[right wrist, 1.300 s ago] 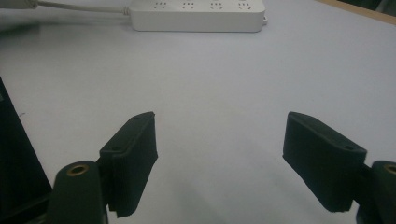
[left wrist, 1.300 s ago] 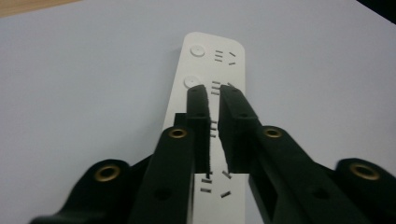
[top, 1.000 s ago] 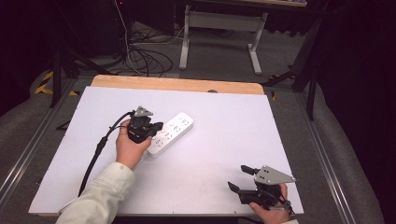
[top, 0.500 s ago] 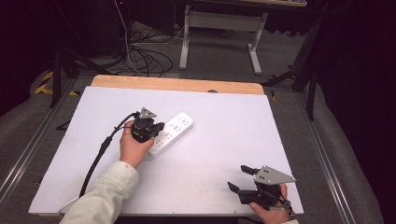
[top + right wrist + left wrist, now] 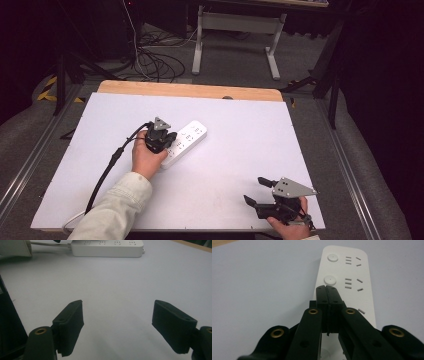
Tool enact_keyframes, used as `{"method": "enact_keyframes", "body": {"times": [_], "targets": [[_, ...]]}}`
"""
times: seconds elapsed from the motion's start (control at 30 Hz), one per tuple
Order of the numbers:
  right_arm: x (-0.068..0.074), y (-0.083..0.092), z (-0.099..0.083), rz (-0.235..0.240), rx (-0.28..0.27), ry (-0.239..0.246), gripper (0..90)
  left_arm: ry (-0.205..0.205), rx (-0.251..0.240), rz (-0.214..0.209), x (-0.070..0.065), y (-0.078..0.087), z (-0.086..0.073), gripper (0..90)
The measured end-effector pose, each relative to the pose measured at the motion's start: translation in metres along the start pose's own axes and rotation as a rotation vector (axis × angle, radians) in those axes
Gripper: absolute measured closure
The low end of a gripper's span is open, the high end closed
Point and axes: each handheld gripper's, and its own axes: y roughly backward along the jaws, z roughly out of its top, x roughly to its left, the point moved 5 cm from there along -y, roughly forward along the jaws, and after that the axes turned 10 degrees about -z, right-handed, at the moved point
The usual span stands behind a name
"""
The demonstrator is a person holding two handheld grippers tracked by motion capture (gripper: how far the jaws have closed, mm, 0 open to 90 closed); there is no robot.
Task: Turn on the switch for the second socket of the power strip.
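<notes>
A white power strip (image 5: pixel 189 137) lies at an angle on the white table (image 5: pixel 240 130), left of the middle. My left gripper (image 5: pixel 170 139) hovers low over its near end, held by a hand. In the left gripper view the jaws are pressed together with nothing between them. The gripper's tips (image 5: pixel 327 288) sit just short of a round button (image 5: pixel 329 279) on the power strip (image 5: pixel 362 272). My right gripper (image 5: pixel 256 191) rests at the table's near right edge. The right gripper (image 5: pixel 118 312) stands open and empty, facing the power strip (image 5: pixel 107 248) across bare table.
A black cable (image 5: pixel 107 167) trails from the left gripper toward the near left corner. A wooden strip (image 5: pixel 190 90) borders the table's far edge. Behind it are floor cables (image 5: pixel 150 60) and a desk frame (image 5: pixel 235 30).
The left gripper has edged slightly to the right over the power strip. The right gripper has stayed where it was.
</notes>
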Motion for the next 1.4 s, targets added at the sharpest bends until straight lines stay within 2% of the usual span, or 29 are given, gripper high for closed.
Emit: {"method": "enact_keyframes", "body": {"times": [0.23,0.4,0.63,0.8,0.97,1.4], "targets": [[0.0003,-0.0001,0.0000,0.001,0.000,0.001,25.3,-0.020,-0.006,-0.006,-0.0018,-0.0023,-0.0007,90.0],[0.0006,-0.0002,0.0001,0.002,-0.001,0.002,25.1,-0.038,-0.009,0.005,-0.0020,-0.0026,-0.0009,90.0],[0.0007,-0.0001,-0.0001,0.003,0.000,0.004,25.1,-0.035,-0.018,0.007,-0.0014,-0.0025,-0.0022,90.0],[0.0007,-0.0001,-0.0001,0.005,-0.001,0.005,25.0,-0.043,-0.012,0.012,-0.0017,-0.0016,-0.0026,90.0],[0.0012,-0.0002,-0.0001,0.005,0.001,0.005,25.0,-0.024,0.003,0.007,-0.0014,-0.0001,-0.0024,90.0],[0.0012,-0.0004,-0.0003,0.005,0.003,0.008,25.0,-0.029,0.016,0.013,-0.0022,-0.0010,-0.0028,90.0]]}}
